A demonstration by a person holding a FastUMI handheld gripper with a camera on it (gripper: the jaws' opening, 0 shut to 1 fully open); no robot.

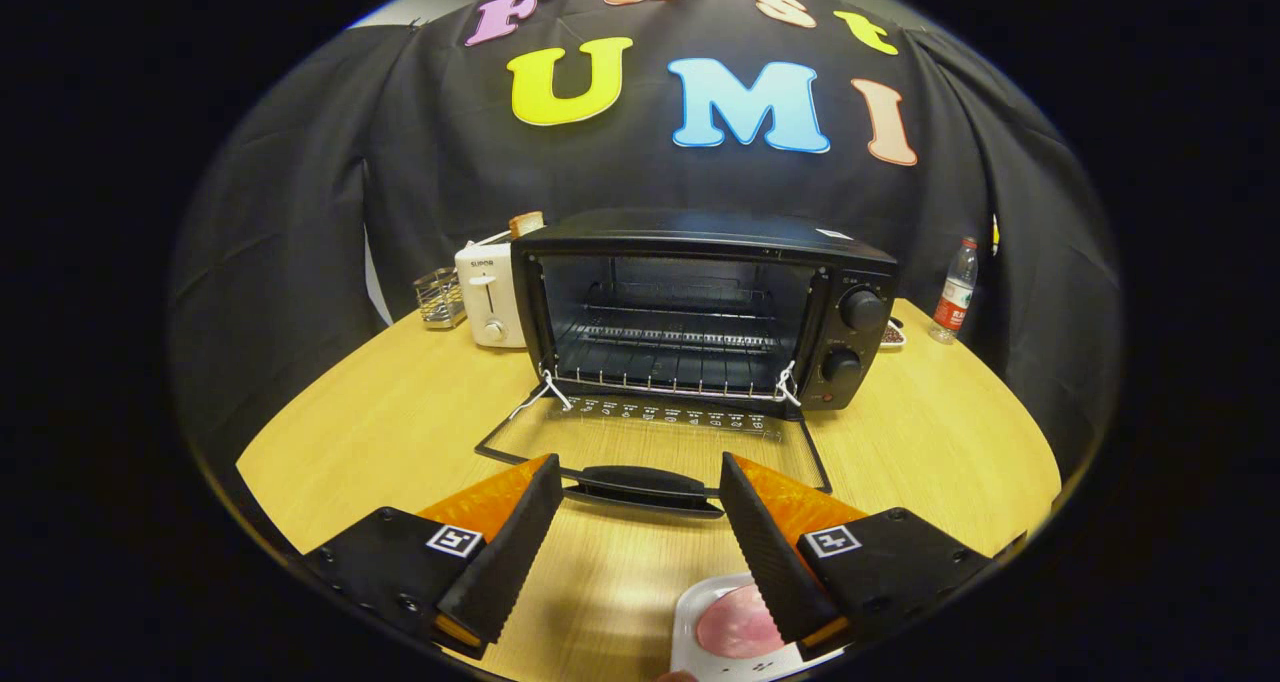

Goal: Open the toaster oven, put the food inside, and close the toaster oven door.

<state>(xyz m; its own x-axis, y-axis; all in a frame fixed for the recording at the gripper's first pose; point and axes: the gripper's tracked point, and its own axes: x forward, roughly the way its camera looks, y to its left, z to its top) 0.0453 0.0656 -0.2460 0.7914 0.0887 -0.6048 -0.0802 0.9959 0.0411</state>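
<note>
A black toaster oven (700, 302) stands on the wooden table (400, 432) with its glass door (655, 437) folded down flat toward me. Its wire rack (680, 347) shows inside, bare. The door's black handle (640, 484) lies just ahead of my fingertips, between them. My gripper (640, 472) is open with nothing between its fingers. Below the right finger (765, 552), close to me, sits a white dish (700, 632) holding a round pink slice of food (735, 630), partly hidden by that finger.
A white pop-up toaster (488, 294) with bread in it stands left of the oven, and a small wire basket (440, 297) sits beside it. A plastic water bottle (955, 292) stands at the table's far right, with a small dish (893, 334) near the oven's right side.
</note>
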